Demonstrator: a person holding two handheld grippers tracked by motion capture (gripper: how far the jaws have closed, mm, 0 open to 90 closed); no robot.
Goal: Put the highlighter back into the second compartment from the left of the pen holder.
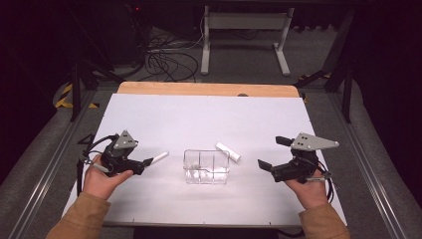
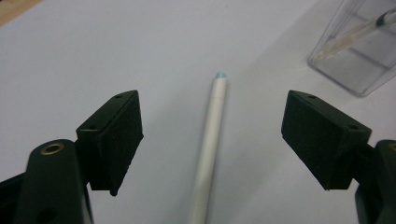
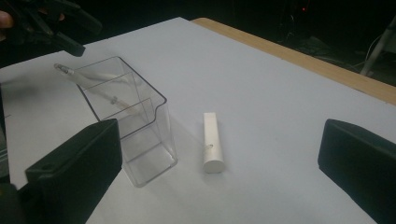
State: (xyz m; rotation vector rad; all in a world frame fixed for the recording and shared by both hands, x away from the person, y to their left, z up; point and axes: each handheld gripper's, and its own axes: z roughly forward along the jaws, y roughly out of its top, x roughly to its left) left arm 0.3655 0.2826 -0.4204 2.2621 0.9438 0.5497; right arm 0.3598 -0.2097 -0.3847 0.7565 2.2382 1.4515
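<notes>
Left gripper point(image 2: 212, 140) jaws apart astride white pen point(image 2: 208, 154) — blue tip up close.

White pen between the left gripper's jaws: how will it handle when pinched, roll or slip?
The pen looks like a slim, smooth round barrel lying flat on the table, so a nudge would probably roll it. It looks stiff and light. The left gripper stands open with its pads clear of the pen, so an off-centre close might squirt it sideways.

Clear box point(image 1: 206, 167) mid-table, margins free
</notes>
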